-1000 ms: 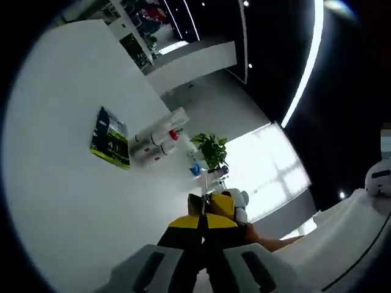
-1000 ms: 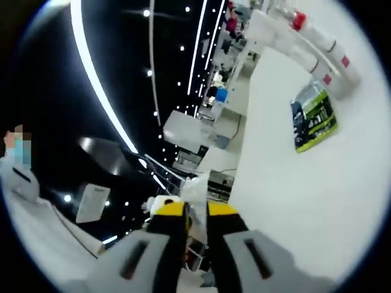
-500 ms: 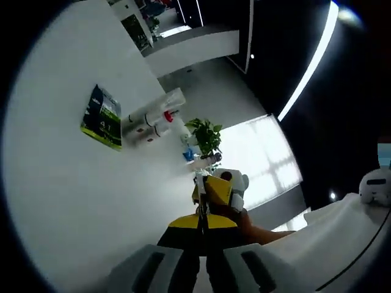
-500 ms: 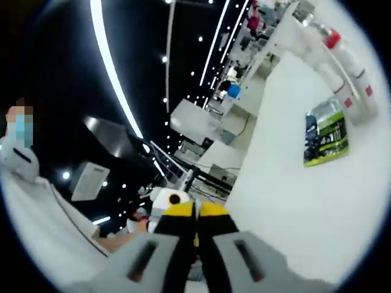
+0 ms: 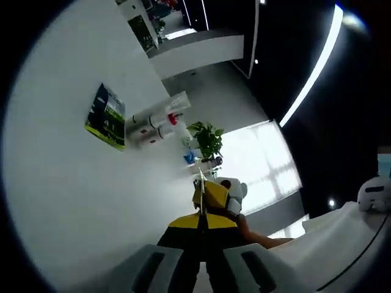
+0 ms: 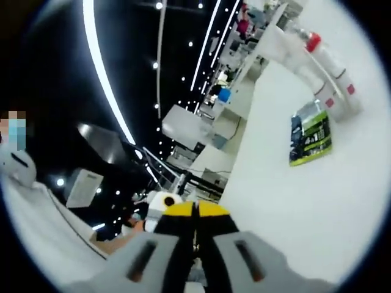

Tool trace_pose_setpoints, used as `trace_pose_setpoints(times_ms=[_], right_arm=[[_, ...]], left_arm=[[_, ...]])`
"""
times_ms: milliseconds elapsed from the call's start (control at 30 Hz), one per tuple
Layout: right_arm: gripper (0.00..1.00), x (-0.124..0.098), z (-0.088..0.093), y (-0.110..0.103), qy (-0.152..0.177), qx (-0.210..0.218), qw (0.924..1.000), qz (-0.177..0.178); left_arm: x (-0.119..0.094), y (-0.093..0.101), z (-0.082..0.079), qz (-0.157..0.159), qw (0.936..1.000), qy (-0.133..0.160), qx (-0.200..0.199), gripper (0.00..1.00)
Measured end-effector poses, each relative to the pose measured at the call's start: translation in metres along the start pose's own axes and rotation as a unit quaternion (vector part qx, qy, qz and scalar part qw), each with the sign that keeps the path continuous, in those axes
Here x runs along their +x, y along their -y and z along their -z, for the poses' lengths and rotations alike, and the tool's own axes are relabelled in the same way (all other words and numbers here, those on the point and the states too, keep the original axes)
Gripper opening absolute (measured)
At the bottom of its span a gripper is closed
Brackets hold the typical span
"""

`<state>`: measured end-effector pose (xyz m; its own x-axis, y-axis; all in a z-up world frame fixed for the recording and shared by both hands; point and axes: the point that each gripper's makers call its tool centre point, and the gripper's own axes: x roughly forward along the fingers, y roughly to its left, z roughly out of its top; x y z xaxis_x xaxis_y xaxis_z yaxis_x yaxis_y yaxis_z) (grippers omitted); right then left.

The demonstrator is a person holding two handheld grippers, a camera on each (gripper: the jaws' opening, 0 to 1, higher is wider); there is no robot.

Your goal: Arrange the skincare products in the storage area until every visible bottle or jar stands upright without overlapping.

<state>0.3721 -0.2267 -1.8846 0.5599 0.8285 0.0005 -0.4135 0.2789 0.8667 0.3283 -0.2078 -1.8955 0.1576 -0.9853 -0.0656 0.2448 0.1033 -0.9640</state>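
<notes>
A green and black box (image 5: 107, 117) lies flat on the white table (image 5: 67, 201), and several white bottles (image 5: 153, 126) lie on their sides just beyond it, one with a red cap (image 5: 173, 119). The right gripper view shows the same box (image 6: 311, 139), white bottles (image 6: 330, 82) and red cap (image 6: 313, 41) far off on the table (image 6: 305, 220). My left gripper (image 5: 203, 221) is shut on nothing, well short of the products. My right gripper (image 6: 195, 210) is also shut and empty, held off the table's edge. The right gripper (image 5: 215, 194) shows just past the left one's tips.
A potted plant (image 5: 208, 139) stands beyond the bottles near a bright window (image 5: 263, 165). A person's white sleeve (image 5: 342, 244) fills the lower right, and a hand (image 6: 125, 231) shows beside my right gripper. Desks and shelves (image 6: 195, 131) stand beyond the table's edge under a dark ceiling.
The right gripper's jaws have closed from a narrow gap to shut. Both views have shifted slightly with the hands; the box and bottles lie where they were.
</notes>
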Motion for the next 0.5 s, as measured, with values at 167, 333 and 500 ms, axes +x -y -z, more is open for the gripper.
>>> trace_pose_setpoints(times_ms=[167,333,500], right_arm=[[0.14,-0.001,-0.007,0.004,0.020,0.008,0.9997,0.013],[0.26,-0.014,-0.012,0.014,0.034,-0.019,0.9983,0.043],[0.32,-0.030,-0.008,0.022,0.028,-0.044,0.9958,0.075]], left_arm=[[0.003,-0.001,-0.005,0.007,1.0000,0.003,-0.005,0.00],[0.004,-0.008,-0.017,0.005,0.9999,0.002,-0.010,0.00],[0.004,-0.018,-0.033,-0.004,0.9999,0.006,-0.008,0.00]])
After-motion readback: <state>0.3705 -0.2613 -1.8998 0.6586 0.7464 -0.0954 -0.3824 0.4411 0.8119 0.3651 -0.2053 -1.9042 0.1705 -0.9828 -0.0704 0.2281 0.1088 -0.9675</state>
